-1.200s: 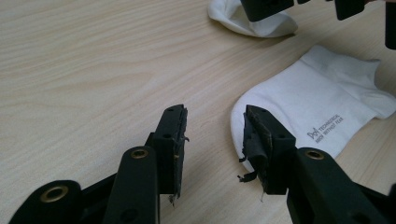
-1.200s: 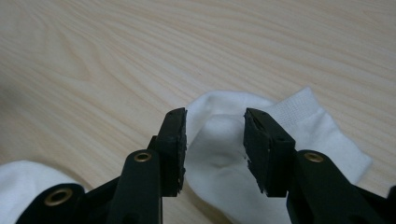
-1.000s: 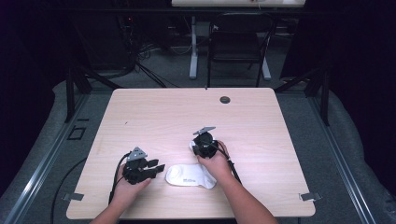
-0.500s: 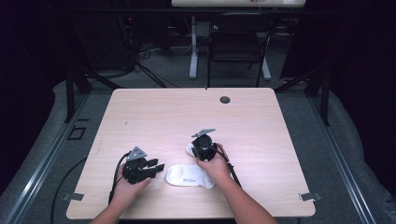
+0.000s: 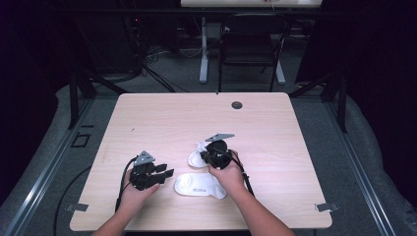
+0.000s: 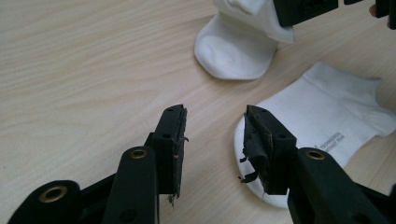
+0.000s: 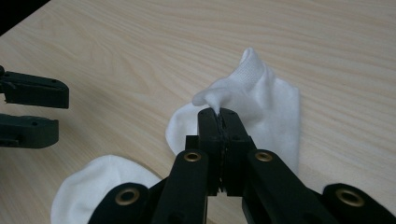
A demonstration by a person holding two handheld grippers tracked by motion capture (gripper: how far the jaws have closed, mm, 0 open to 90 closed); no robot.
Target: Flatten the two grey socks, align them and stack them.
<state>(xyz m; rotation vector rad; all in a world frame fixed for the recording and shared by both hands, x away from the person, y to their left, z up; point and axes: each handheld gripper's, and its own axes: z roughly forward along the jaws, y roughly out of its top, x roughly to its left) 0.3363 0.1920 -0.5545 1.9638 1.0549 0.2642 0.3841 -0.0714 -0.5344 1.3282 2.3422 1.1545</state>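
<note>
Two white socks lie on the light wooden table (image 5: pixel 172 118). One sock (image 5: pixel 199 186) (image 6: pixel 327 116) (image 7: pixel 93 186) is flat near the front edge. The other sock (image 5: pixel 195 158) (image 6: pixel 233 51) (image 7: pixel 266 102) is just behind it. My right gripper (image 5: pixel 204 156) (image 7: pixel 218 114) is shut on a pinched fold of that sock's cuff and holds the fold up off the wood while the toe rests on the table. My left gripper (image 5: pixel 164 173) (image 6: pixel 215 116) is open and low over the table. Its jaws hold nothing and point at the flat sock's toe end.
A dark grommet hole (image 5: pixel 237 104) sits near the table's far edge. Beyond the table are a black chair (image 5: pixel 251 44) and cables on the floor. Bare wood stretches across the far half and the right side of the table.
The right gripper has risen slightly and shifted, pulling up the sock's cuff; more of that sock shows to its left. The left gripper and the flat sock have stayed put.
</note>
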